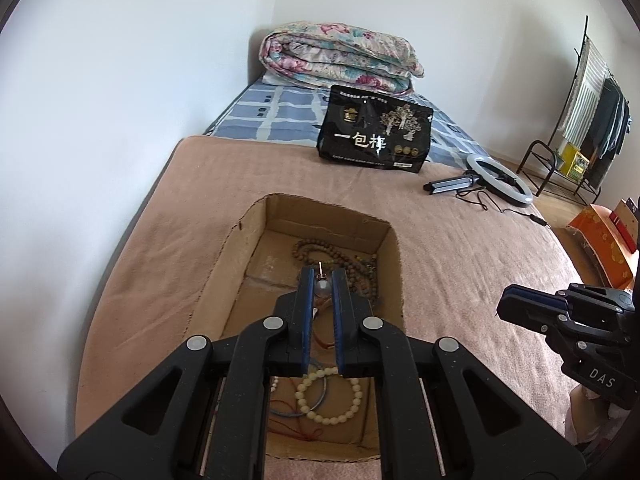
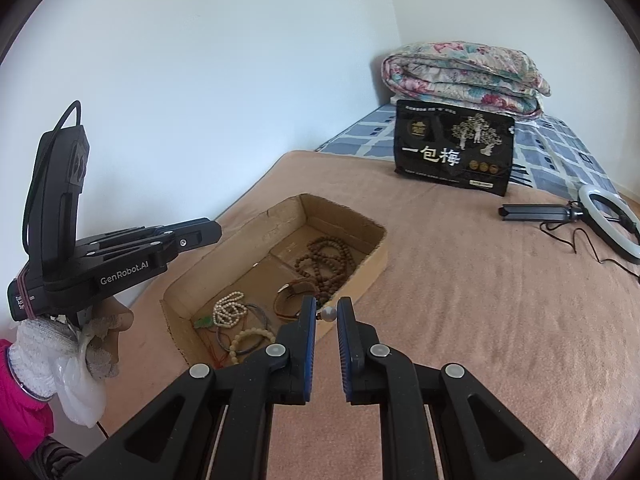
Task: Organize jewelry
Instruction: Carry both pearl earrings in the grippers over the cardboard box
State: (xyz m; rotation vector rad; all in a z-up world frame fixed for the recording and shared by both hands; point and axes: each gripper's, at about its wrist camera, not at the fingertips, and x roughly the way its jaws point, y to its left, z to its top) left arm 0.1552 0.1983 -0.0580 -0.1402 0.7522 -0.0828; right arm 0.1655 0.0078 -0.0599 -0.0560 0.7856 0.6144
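A shallow cardboard box point(image 1: 248, 224) point(image 2: 348, 210) lies on the pink blanket. Inside are a brown wooden bead necklace point(image 1: 340, 256) point(image 2: 326, 260), a cream bead bracelet point(image 1: 328, 400) point(image 2: 250, 340), a white bead string point(image 2: 228, 312), a green pendant point(image 2: 204, 322) and a leather bracelet point(image 2: 292, 300). My left gripper point(image 1: 323, 276) point(image 2: 214, 234) hovers over the box, shut on a pearl earring point(image 1: 323, 288) whose pin sticks out past the tips. My right gripper point(image 2: 327, 305) point(image 1: 506, 304) is just right of the box's near end, shut on a second pearl earring point(image 2: 329, 314).
A black snack bag point(image 1: 376, 132) point(image 2: 454, 148) stands beyond the box, with a folded floral quilt point(image 1: 340, 56) behind it. A ring light on a folded tripod point(image 1: 496, 176) point(image 2: 600, 220) lies to the right. The wall runs along the bed's left edge. A gloved hand point(image 2: 92, 340) holds the left gripper.
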